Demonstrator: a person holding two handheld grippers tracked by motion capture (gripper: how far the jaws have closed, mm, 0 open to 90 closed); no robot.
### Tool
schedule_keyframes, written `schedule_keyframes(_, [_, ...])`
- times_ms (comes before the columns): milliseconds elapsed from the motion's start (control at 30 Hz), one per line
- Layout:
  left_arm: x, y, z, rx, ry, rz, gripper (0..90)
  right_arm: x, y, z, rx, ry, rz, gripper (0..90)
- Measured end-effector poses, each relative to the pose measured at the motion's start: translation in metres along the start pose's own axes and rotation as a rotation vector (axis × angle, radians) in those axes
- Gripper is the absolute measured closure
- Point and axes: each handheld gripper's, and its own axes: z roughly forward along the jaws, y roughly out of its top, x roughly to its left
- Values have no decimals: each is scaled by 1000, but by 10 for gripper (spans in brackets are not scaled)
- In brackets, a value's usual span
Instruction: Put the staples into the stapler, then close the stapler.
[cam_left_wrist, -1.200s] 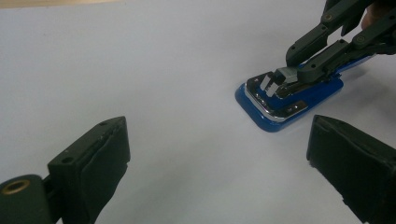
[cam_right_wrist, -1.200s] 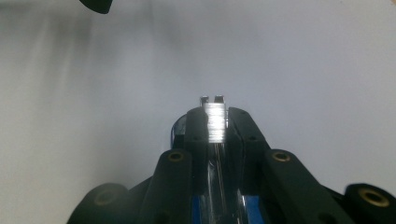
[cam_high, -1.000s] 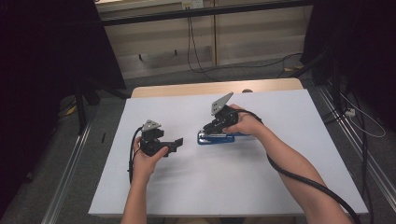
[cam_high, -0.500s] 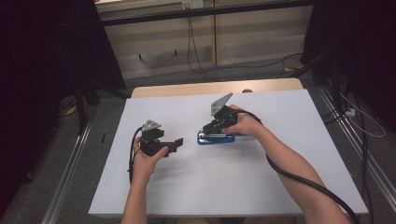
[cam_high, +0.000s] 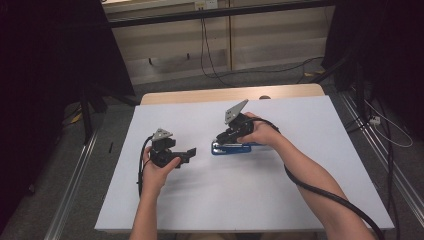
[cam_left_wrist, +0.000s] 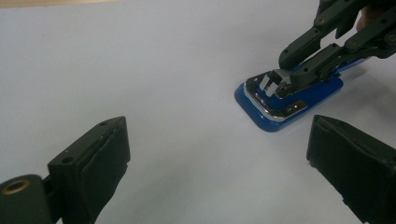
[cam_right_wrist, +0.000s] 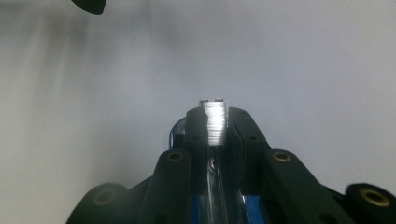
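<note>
Gripping the blue stapler's (cam_left_wrist: 289, 100) stiff, slippery metal head mid-table, right gripper (cam_left_wrist: 275, 84) clamps; left gripper (cam_high: 187, 156) gapes.

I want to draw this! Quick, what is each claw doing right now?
Left claw: open, holding nothing, above the table.
Right claw: closed on the silver metal part of the blue stapler.
</note>
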Motion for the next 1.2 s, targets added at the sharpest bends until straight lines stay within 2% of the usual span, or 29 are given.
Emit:
schedule_keyframes(133, [0, 0, 0, 1, 0, -3, 62, 0, 0, 1, -6, -2, 7, 772])
schedule_keyframes(200, [0, 0, 0, 1, 1, -1, 62, 0, 0, 2, -11, -6, 14, 716])
schedule_keyframes(367, [0, 0, 0, 5, -1, 5, 62, 2, 0, -1, -29, -15, 28, 679])
schedule_keyframes(433, [-1, 0, 1, 1, -3, 0, 62, 2, -1, -4, -35, -31, 36, 619])
schedule_keyframes(500, [-1, 0, 1, 1, -1, 5, 62, 3, -3, -8, -41, -39, 45, 596])
schedule_keyframes(800, [-5, 1, 6, 3, -14, 15, 62, 11, -14, -29, -73, -111, 104, 429])
schedule_keyframes(1000, [-7, 1, 10, -6, -22, 17, 64, 19, -26, -41, -90, -186, 162, 289])
schedule_keyframes(1200, [-8, 2, 11, -27, -23, 17, 70, 27, -35, -53, -96, -234, 191, 233])
